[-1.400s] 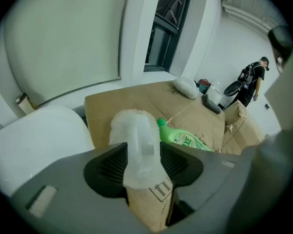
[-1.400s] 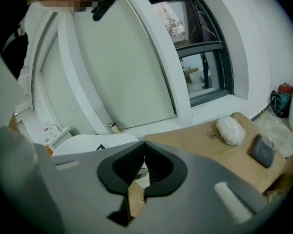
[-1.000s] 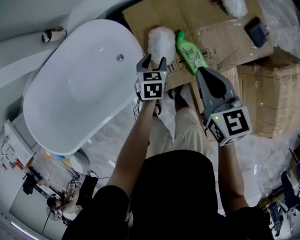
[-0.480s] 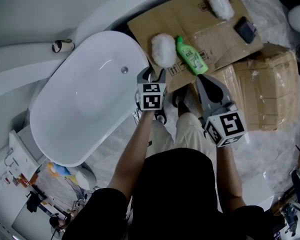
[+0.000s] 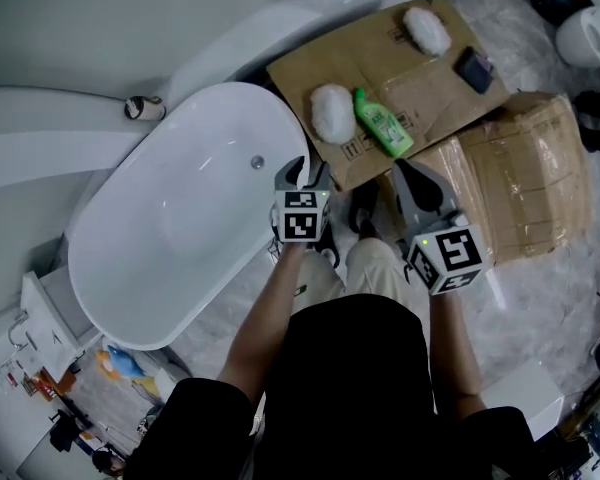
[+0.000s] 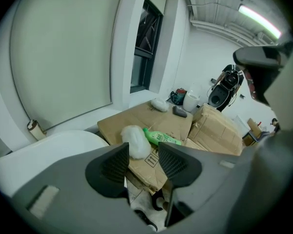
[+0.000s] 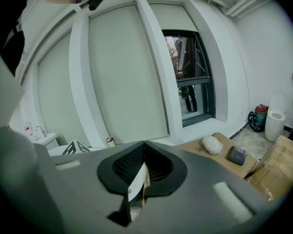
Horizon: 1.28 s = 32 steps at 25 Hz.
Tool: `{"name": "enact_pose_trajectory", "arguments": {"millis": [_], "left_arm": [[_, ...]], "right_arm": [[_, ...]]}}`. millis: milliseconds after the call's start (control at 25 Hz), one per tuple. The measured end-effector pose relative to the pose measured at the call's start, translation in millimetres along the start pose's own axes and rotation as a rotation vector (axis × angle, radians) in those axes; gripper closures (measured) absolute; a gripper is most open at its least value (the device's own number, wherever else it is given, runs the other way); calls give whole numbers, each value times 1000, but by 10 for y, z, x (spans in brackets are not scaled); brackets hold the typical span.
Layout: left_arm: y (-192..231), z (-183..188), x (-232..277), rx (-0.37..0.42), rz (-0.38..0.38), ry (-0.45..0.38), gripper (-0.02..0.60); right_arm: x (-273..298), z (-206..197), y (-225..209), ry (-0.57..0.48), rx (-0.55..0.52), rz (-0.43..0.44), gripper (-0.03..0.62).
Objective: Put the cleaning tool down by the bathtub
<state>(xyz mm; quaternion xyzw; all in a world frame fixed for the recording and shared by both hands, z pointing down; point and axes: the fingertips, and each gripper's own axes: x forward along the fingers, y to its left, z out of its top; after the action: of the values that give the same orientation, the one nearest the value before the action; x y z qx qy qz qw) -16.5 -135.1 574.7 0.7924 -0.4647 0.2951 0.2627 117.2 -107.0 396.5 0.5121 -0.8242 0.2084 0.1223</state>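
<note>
Left gripper (image 6: pixel 142 152) lifted back — cleaning tool (image 6: pixel 134 138) beyond its wide, empty, just-narrowing jaws; right gripper (image 7: pixel 144 145) tips together.

The white oval bathtub (image 5: pixel 170 228) sits on the left in the head view. A small paper roll (image 5: pixel 145 107) stands on the white curved ledge (image 5: pixel 40 158) behind it. A flat brown cardboard sheet (image 5: pixel 380 53) lies on the floor by the tub's far right end. On the sheet's near left corner, just beside the tub, lies a white fluffy cleaning pad (image 5: pixel 332 113). A green plastic bottle (image 5: pixel 382 125) lies just right of it. A second white fluffy pad (image 5: pixel 427 30) lies at the sheet's far side, with a small dark flat thing (image 5: pixel 474 69) to its right. A big brown cardboard box (image 5: pixel 520 178) sits right of the sheet, touching it.
</note>
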Motion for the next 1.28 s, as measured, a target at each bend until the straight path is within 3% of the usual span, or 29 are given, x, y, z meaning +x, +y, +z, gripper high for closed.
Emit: {"name": "enact_pose_trajectory", "arguments": {"millis": [680,1280], "left_arm": [[-142,293,-942,66,-84,-177,437],[-160,1192,-1725,96,-113,-418,501]], "right_arm": [[-407,225,468,-85,-50,-64,585],[-594,685,648,-179,-101,-107,585]]}}
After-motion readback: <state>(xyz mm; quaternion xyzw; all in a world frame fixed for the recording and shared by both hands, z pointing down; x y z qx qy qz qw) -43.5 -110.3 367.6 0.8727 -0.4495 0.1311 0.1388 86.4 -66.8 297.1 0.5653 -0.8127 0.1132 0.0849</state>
